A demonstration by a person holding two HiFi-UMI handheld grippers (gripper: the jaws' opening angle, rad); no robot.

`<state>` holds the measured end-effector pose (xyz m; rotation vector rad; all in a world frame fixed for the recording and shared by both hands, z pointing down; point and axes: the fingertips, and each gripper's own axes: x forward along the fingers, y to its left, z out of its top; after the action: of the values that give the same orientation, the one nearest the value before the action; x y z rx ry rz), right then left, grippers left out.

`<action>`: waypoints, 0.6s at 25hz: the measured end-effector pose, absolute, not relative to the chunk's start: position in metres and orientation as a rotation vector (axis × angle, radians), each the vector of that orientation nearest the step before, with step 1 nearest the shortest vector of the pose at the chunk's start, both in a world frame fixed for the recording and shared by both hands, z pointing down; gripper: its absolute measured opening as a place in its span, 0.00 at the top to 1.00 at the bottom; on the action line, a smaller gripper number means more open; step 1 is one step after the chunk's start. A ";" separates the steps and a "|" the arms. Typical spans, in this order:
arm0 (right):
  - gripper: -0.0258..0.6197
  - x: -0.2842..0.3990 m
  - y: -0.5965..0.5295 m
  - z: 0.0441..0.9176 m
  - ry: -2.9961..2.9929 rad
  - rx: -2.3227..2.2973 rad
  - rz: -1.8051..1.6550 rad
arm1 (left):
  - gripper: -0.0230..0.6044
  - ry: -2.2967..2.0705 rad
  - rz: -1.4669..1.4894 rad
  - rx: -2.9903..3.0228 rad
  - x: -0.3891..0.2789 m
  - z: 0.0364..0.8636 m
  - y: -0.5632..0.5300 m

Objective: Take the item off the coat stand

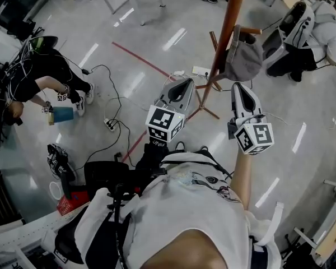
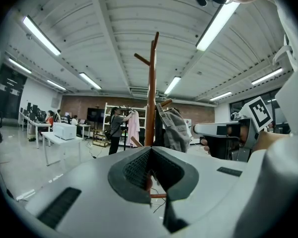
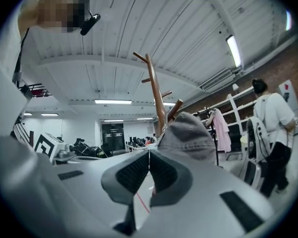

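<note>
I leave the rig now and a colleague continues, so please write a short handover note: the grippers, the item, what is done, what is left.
Left gripper: shut, empty, near the coat stand.
Right gripper: shut, nothing between its jaws, close to the grey cap.
Grey cap: hangs on a peg of the stand.
Done: nothing taken off yet.
Left: probably open the right gripper, grip the cap, lift it off the peg.
</note>
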<state>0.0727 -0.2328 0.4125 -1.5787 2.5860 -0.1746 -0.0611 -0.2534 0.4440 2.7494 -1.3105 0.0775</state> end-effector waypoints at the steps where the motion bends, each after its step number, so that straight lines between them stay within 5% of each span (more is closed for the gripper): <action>1: 0.95 0.075 -0.235 0.411 2.588 -1.576 -0.164 | 0.96 -1.318 0.076 2.744 -0.061 0.445 -0.256; 15: 0.95 0.120 -0.271 0.384 2.505 -1.629 -0.054 | 0.96 -1.403 0.073 2.730 -0.059 0.440 -0.291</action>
<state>0.1204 -0.2715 0.3842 -1.6294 2.5048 -0.0542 -0.0589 -0.2912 0.4396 2.7304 -1.4026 0.0729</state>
